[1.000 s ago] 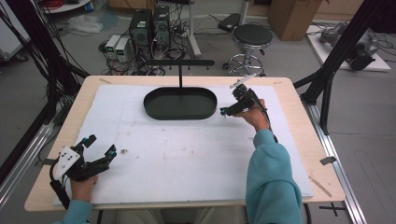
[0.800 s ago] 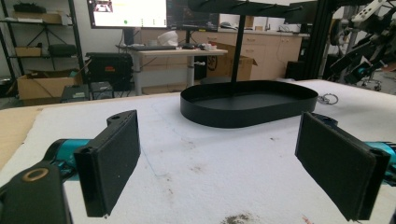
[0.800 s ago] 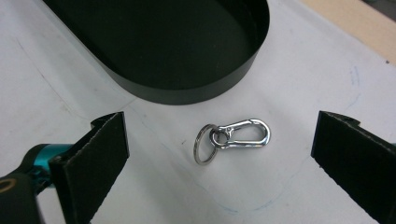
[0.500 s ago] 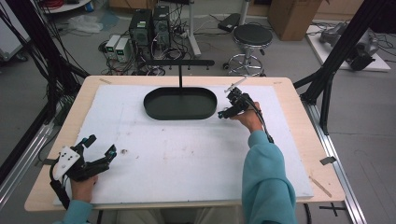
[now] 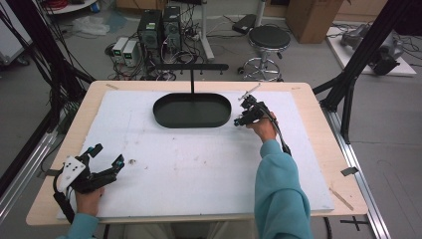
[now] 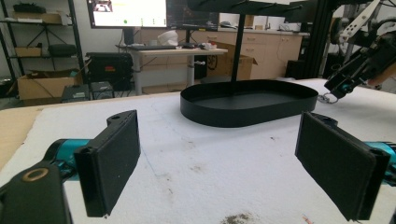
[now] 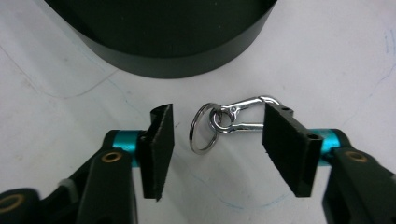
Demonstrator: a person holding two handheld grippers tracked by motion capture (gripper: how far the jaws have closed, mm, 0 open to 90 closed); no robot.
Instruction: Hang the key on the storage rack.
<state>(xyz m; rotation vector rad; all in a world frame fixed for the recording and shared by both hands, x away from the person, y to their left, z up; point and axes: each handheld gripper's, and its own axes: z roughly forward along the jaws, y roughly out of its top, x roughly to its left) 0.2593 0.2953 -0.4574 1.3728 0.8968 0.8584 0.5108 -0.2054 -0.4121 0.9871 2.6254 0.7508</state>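
A silver key ring with a snap clip [image 7: 219, 122] lies on the white foam mat just off the right end of the black oval tray [image 5: 192, 122]. My right gripper [image 7: 218, 136] points down over it. Its jaws have just been closing, with the ring and clip between them. The left pad [image 7: 161, 135] stands clear of the ring, and the right pad [image 7: 285, 144] is at the clip's end. In the high view the right gripper [image 5: 240, 121] sits beside the tray. My left gripper [image 5: 108, 155] rests open at the near left, nothing between its pads [image 6: 116, 158].
A black T-shaped rack [image 5: 192, 66] rises from the tray's far side. The white mat [image 5: 199, 169] covers most of the wooden table [image 5: 318, 129]. A small dark speck [image 5: 132, 161] lies near the left gripper. Black frame posts stand at both sides.
The right hand has edged slightly left and nearer, settling by the tray's right end. The left hand and gripper have stayed where they were.
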